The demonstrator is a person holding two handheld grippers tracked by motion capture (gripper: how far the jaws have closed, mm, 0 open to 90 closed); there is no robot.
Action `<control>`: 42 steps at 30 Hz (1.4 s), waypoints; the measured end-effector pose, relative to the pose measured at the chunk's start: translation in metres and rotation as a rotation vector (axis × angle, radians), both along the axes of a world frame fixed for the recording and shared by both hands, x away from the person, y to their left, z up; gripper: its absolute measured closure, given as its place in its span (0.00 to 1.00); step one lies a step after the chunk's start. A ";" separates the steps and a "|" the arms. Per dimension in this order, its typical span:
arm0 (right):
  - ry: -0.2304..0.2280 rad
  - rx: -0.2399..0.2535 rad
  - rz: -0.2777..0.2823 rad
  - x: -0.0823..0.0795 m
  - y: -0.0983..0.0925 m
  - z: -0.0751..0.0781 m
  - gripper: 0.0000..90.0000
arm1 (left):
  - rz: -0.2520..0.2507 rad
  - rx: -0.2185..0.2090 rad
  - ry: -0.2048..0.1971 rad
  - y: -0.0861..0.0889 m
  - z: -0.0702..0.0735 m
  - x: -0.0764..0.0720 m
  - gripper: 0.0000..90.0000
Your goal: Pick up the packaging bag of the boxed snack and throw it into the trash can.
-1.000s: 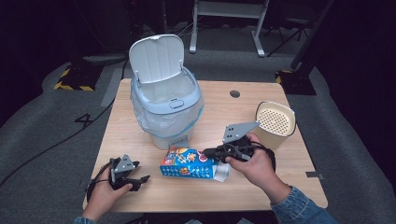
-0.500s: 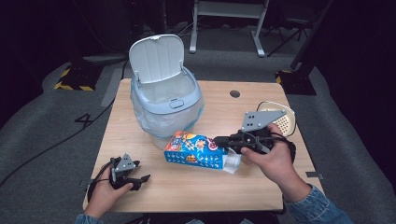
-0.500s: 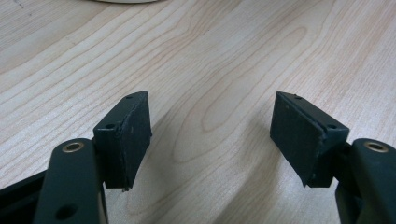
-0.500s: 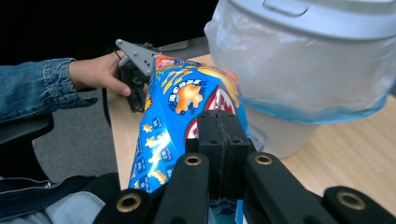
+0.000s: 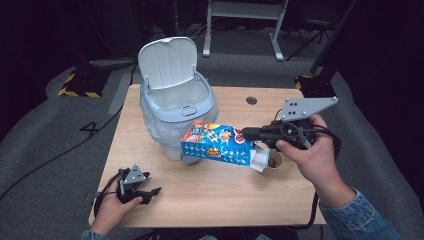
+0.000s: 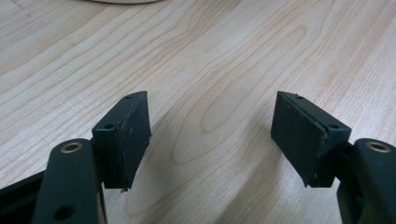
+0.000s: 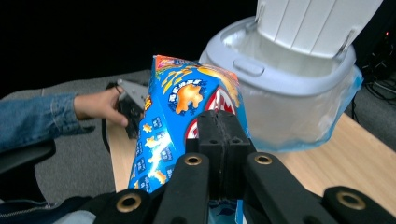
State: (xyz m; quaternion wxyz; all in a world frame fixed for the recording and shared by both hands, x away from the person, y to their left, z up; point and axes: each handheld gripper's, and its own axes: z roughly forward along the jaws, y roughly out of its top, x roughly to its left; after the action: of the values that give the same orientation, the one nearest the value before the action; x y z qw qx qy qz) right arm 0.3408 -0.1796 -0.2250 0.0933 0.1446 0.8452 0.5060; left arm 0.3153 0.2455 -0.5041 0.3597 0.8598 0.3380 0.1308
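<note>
High view, right tongs [image 5: 246,134] clamp snack box [image 5: 218,143], beside bin [image 5: 176,120] rim

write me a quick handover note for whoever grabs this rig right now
Right hand-held gripper: shut on the blue snack box, lifted off the table and held beside the bin.
Left hand-held gripper: open, nothing between its pads, low over the table's near left corner.
Bin: lid up, clear liner inside, at the table's far left.
Paper cup: on the table under the right hand.
Done: box gripped and raised.
Left: probably carry the box over the bin's rim and release it; the cup may follow.
</note>
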 end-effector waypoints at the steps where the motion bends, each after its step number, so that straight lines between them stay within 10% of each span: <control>1: -0.005 0.005 -0.002 0.001 0.000 0.004 1.00 | 0.000 0.000 0.000 0.000 0.000 0.000 0.32; 16: -0.070 0.000 -0.103 0.043 0.036 0.042 1.00 | 0.008 0.001 -0.002 -0.003 0.000 0.003 0.31; 32: -0.006 -0.157 -0.190 0.096 0.097 0.035 1.00 | 0.008 0.003 -0.001 -0.004 0.000 0.003 0.32; 42: 0.039 -0.173 -0.209 0.108 0.114 0.032 0.99 | 0.008 0.003 -0.001 -0.004 0.000 0.003 0.32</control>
State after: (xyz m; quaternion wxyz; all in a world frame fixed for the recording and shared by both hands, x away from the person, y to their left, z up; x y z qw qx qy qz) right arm 0.4484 -0.0655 -0.1934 0.1415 0.2330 0.8676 0.4159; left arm 0.3180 0.2412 -0.5038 0.3580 0.8590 0.3411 0.1330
